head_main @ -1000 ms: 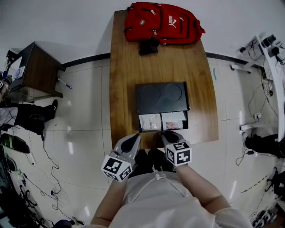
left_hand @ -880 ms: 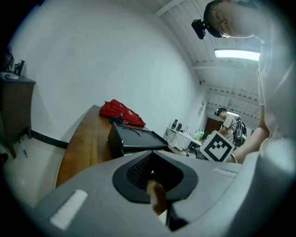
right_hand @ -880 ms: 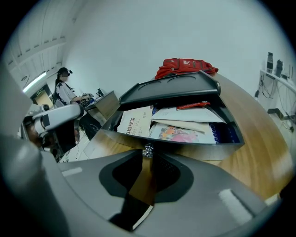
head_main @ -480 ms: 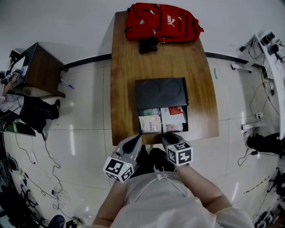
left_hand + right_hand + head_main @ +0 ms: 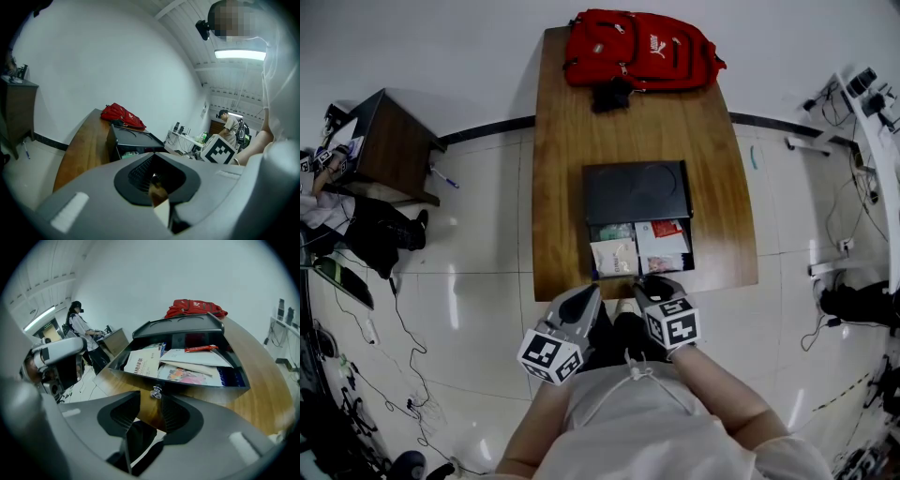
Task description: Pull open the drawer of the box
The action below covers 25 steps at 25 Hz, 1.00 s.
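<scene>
Standing well out of the box [image 5: 637, 192], the drawer [image 5: 639, 253] looks opened; the right gripper [image 5: 151, 404] jaws have just been opening, its knob [image 5: 156, 391] free between their tips; the left gripper [image 5: 157, 185] is closed and empty

Ceiling lamp [image 5: 240, 55] glares; fisheye edges bend and darken.

Head view overhead; gripper views low (shared box [image 5: 637, 192])

Pulls the drawer [image 5: 206, 391] further out of the box [image 5: 637, 192], baring more papers [image 5: 616, 255]. Has just been opening the right gripper's [image 5: 649, 282] jaws; leaves the knob [image 5: 156, 391] loose between their tips.
</scene>
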Each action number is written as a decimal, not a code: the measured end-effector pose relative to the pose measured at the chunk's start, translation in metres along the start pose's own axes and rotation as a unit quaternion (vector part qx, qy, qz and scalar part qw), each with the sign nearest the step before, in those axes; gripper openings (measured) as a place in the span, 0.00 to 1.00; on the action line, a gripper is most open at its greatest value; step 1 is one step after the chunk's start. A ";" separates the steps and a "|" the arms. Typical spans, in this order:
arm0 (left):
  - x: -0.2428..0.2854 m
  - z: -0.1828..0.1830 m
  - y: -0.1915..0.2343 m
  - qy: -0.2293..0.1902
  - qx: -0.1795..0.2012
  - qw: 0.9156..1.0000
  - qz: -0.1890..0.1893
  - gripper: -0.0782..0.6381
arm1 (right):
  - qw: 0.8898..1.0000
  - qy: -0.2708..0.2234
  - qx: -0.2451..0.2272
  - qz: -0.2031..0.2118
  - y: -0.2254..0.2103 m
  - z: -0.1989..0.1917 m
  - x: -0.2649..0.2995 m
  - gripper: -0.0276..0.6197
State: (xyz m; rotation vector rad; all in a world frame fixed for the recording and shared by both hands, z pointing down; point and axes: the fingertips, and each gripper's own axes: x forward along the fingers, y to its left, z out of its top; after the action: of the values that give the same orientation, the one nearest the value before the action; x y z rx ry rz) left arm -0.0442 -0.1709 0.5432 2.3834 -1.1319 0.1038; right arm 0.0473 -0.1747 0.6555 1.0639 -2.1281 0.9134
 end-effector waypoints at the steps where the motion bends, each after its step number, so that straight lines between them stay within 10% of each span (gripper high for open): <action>1: -0.001 0.001 -0.001 -0.002 0.001 1.000 0.002 0.12 | 1.000 0.000 -0.004 0.002 0.002 0.000 -0.001 0.26; 7: -0.014 0.009 -0.008 -0.017 0.010 1.000 0.014 0.12 | 1.000 -0.029 0.002 -0.008 0.010 0.008 -0.028 0.26; 10: -0.019 0.020 -0.011 -0.027 0.019 0.999 0.016 0.12 | 0.995 -0.092 -0.023 -0.019 0.015 0.036 -0.055 0.06; 16: -0.031 0.047 -0.027 -0.052 0.043 0.998 0.004 0.12 | 0.975 -0.201 -0.094 -0.027 0.032 0.082 -0.101 0.05; 25: -0.100 0.042 -0.083 -0.079 0.055 0.995 -0.019 0.12 | 0.962 -0.250 -0.105 -0.002 0.081 0.041 -0.165 0.05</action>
State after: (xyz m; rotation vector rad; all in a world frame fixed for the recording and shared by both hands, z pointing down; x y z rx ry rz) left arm -0.0533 -0.0749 0.4456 2.5470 -1.1796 -0.0357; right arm 0.0551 -0.0983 0.4838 1.2854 -2.5565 0.4243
